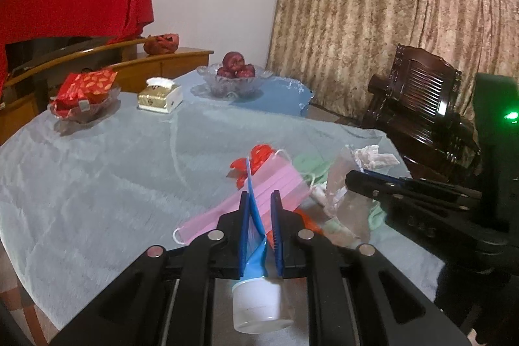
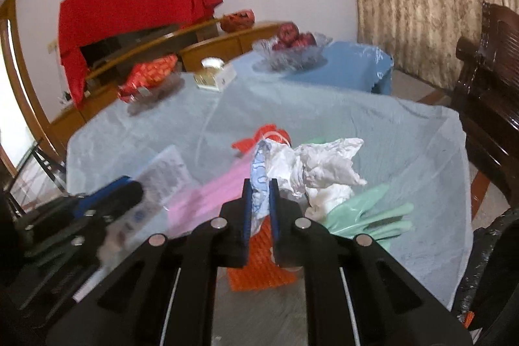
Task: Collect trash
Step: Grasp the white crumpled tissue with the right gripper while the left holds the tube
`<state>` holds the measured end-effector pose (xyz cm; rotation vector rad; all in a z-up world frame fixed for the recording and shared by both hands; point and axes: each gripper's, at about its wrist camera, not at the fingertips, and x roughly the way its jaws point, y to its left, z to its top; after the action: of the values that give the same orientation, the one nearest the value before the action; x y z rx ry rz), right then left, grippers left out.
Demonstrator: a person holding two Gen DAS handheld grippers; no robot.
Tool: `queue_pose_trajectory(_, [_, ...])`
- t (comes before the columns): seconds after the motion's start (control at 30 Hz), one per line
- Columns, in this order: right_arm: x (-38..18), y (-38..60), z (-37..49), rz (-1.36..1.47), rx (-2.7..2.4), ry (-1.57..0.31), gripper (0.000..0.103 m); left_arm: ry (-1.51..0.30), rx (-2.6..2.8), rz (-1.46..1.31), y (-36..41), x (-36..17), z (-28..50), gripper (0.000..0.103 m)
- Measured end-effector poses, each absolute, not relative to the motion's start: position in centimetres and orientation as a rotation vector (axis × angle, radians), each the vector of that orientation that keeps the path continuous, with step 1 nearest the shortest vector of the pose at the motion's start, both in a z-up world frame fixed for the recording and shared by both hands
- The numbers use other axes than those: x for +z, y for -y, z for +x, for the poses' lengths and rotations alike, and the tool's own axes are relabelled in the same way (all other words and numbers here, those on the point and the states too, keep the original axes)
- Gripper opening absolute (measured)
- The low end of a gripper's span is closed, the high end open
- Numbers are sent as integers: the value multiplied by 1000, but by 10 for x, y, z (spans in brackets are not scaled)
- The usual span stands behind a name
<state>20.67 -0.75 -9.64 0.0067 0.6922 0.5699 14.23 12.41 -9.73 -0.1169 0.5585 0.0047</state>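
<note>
My left gripper [image 1: 260,196] is shut on a blue squeezed tube [image 1: 253,229] with a white cap, held above the table. A pink face mask [image 1: 256,200] lies under it, with red wrapper scraps [image 1: 259,153] behind. My right gripper [image 2: 259,187] is shut on a clear plastic bag with blue print and crumpled white tissue [image 2: 324,167], lifted over the pile. Green rubber gloves [image 2: 366,216] and an orange mesh piece [image 2: 259,268] lie below. The right gripper also shows in the left wrist view [image 1: 360,175], the left gripper in the right wrist view [image 2: 129,190].
The table has a pale blue cloth [image 1: 97,177]. At its far side stand a glass bowl of red fruit [image 1: 235,77], a gold tissue box [image 1: 159,98] and a dish of red packets [image 1: 86,93]. A dark wooden chair [image 1: 418,106] stands right. A black bag [image 2: 483,274] hangs at right.
</note>
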Motion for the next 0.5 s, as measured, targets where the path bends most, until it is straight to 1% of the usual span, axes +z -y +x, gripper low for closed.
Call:
queue_pose_trajectory(0.27, [-53, 48, 172, 53, 600, -588, 9, -504, -44, -110, -101, -71, 133, 13])
queue_pose_trajectory(0.5, [-34, 91, 141, 61, 564, -534, 9, -461, -108, -104, -69, -52, 123, 13])
